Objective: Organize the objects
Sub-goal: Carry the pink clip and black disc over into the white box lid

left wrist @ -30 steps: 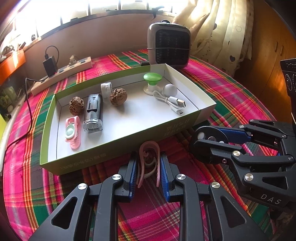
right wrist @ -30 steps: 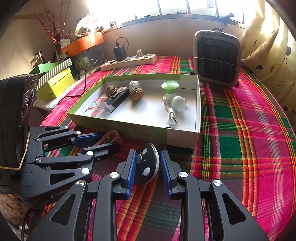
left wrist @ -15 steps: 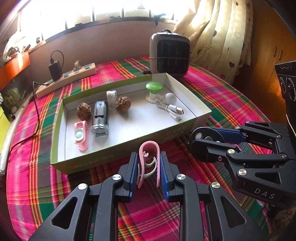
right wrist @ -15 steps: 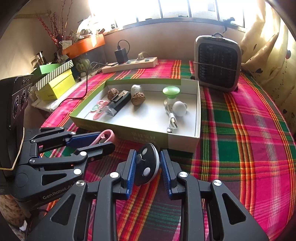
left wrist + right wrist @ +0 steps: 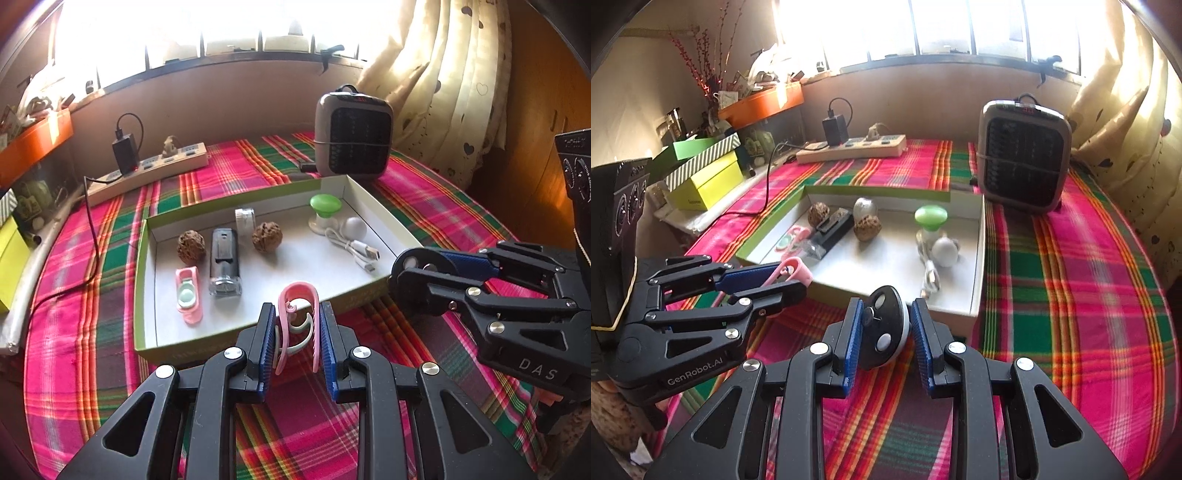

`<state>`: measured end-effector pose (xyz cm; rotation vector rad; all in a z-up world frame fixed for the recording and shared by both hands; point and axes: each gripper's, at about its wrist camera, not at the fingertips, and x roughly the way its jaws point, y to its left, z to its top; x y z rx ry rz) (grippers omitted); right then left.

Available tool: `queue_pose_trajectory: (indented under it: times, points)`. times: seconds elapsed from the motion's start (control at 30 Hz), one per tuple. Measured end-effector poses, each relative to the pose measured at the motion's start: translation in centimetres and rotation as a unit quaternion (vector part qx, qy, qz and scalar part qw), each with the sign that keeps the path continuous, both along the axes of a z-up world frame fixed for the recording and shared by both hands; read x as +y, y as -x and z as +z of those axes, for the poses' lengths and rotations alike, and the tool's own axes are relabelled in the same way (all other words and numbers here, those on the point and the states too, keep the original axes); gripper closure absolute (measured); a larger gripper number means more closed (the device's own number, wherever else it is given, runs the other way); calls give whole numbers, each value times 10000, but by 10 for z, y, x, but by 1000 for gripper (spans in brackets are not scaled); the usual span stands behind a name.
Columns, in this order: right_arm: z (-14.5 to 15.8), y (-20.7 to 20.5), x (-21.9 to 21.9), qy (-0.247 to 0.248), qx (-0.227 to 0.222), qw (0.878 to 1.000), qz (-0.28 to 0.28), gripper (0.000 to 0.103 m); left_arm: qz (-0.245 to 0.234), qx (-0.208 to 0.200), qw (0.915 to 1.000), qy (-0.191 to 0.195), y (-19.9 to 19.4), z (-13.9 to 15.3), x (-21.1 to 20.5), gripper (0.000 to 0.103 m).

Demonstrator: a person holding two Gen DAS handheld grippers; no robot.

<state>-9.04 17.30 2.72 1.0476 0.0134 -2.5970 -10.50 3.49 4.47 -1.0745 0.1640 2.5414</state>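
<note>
Both grippers have risen over the past second, left gripper [image 5: 297, 334] jaws pinching the pink clip [image 5: 297, 314], right gripper [image 5: 886, 338] jaws pinching the black disc [image 5: 884, 328], now clearing the box's [image 5: 142, 280] near wall for the drop.

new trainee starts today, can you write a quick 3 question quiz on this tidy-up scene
1. True or false: the left gripper is shut on a pink clip.
2. What does the right gripper hold? A) a walnut B) a black round gadget C) a USB cable
3. Fill in: the green-capped item stands inside the white ____.

Key
1. True.
2. B, the black round gadget.
3. Tray; two walnuts and a USB cable lie in it too.
</note>
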Motion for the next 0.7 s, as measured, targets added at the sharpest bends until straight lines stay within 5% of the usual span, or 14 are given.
queue_pose_trajectory:
  times: [0.7]
  points:
    - [10,58,-12,-250,151,9996,40,75,116,-151,9998,-77,35,-8,-1,82]
